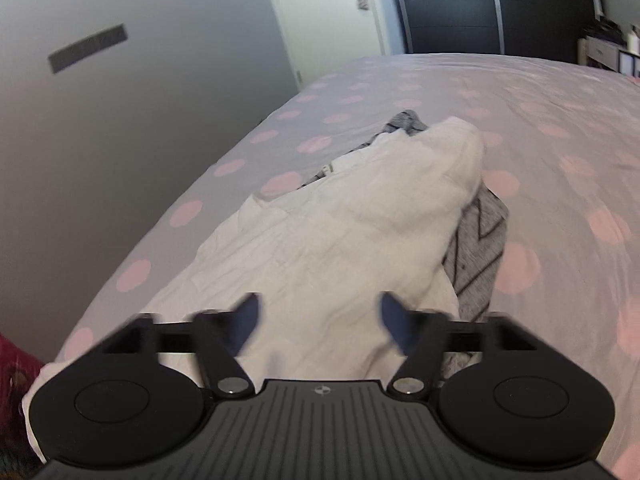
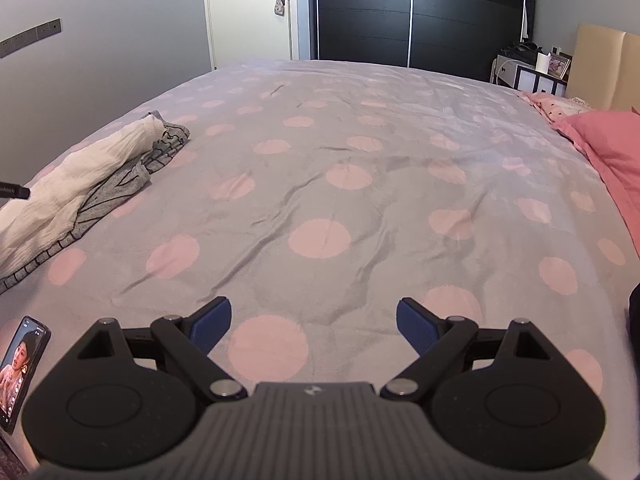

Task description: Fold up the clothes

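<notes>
A crumpled white garment (image 1: 344, 216) lies on top of a grey garment with black lines (image 1: 476, 248), near the left edge of the bed. My left gripper (image 1: 318, 320) is open and hovers just over the near end of the white garment, holding nothing. In the right wrist view the same pile, white garment (image 2: 80, 176) over grey garment (image 2: 132, 176), lies far to the left. My right gripper (image 2: 314, 322) is open and empty above bare bedcover, well apart from the clothes.
The bed (image 2: 360, 184) has a grey cover with pink dots. A phone (image 2: 22, 368) with a lit screen lies at the near left. Pink pillows (image 2: 604, 144) lie at the right. A wall (image 1: 100, 140), a door (image 2: 248, 12) and a dark wardrobe (image 2: 412, 12) stand beyond.
</notes>
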Demonstrator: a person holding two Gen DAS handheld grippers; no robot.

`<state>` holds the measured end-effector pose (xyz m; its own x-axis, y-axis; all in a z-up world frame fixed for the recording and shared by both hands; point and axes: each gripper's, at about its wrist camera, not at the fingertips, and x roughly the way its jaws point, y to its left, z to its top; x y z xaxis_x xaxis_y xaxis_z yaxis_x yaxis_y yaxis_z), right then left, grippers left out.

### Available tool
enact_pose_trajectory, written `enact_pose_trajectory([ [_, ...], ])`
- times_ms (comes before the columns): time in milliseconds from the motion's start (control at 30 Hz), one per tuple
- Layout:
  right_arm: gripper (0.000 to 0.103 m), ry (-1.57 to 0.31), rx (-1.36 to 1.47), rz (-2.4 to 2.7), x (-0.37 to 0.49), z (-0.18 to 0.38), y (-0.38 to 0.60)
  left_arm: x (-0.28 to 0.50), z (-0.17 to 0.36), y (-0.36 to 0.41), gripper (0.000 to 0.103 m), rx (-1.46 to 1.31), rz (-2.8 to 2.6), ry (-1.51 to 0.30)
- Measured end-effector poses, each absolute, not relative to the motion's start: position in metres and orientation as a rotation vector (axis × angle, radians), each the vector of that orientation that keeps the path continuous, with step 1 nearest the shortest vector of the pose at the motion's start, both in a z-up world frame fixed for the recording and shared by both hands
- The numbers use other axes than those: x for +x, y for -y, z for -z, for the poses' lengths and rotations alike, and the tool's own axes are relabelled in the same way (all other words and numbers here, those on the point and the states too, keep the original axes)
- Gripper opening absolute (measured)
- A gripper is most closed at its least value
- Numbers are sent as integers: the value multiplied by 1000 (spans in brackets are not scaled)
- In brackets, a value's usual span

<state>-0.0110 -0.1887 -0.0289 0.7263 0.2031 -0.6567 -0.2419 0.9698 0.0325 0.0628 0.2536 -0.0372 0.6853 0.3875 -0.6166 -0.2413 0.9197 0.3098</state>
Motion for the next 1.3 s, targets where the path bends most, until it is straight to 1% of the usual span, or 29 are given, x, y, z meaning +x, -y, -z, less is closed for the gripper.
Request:
enact_pose_trajectory([
  [67, 91, -724, -57, -247, -11, 29, 188, 61, 48, -245, 71, 309, -352, -749],
  [167, 91, -729, -55, -248, -10, 30, 188, 66, 70, -243, 71, 361, -318, -823],
  [200, 91, -733, -54, -251, -10, 30, 187, 68, 79, -242, 68, 370, -312, -850],
  [267, 91, -739, -62, -256, -9, 32, 185, 71, 93, -244, 44, 389, -325, -881],
  [300, 91, -738, -71, -256, -8, 33, 184, 71, 93, -249, 30, 354, -337, -878],
  [367, 91, -736, -85, -254, -8, 34, 183, 71, 85, -258, 19, 276, -357, -857],
  [400, 91, -734, -91, -252, -8, 34, 182, 71, 78, -261, 8, 245, -364, -840],
  [467, 91, -735, -96, -252, -7, 35, 181, 69, 64, -266, 7, 200, -378, -802],
  [600, 91, -743, -89, -262, -6, 36, 180, 64, 34, -271, 5, 119, -406, -729],
  [700, 91, -736, -81, -271, -7, 33, 177, 59, 6, -263, 5, 120, -413, -671],
  [800, 91, -721, -61, -286, -10, 27, 175, 49, -21, -252, 2, 79, -385, -597],
  [867, 91, -706, -53, -294, -13, 23, 174, 40, -40, -239, 0, 76, -338, -533],
  [1033, 91, -694, -24, -291, -20, 17, 178, 31, -86, -183, 0, 182, -213, -381],
  [1167, 91, -688, 2, -277, -28, 13, 185, 44, -91, -159, 0, 248, -195, -423],
  [1200, 91, -684, 5, -273, -30, 12, 187, 49, -87, -158, 5, 251, -187, -443],
  [1233, 91, -679, 7, -270, -32, 11, 189, 53, -82, -158, 17, 252, -177, -466],
  [1267, 91, -675, 8, -265, -34, 10, 192, 56, -76, -159, 26, 261, -184, -487],
  [1300, 91, -671, 8, -260, -36, 9, 195, 58, -69, -161, 43, 273, -194, -508],
])
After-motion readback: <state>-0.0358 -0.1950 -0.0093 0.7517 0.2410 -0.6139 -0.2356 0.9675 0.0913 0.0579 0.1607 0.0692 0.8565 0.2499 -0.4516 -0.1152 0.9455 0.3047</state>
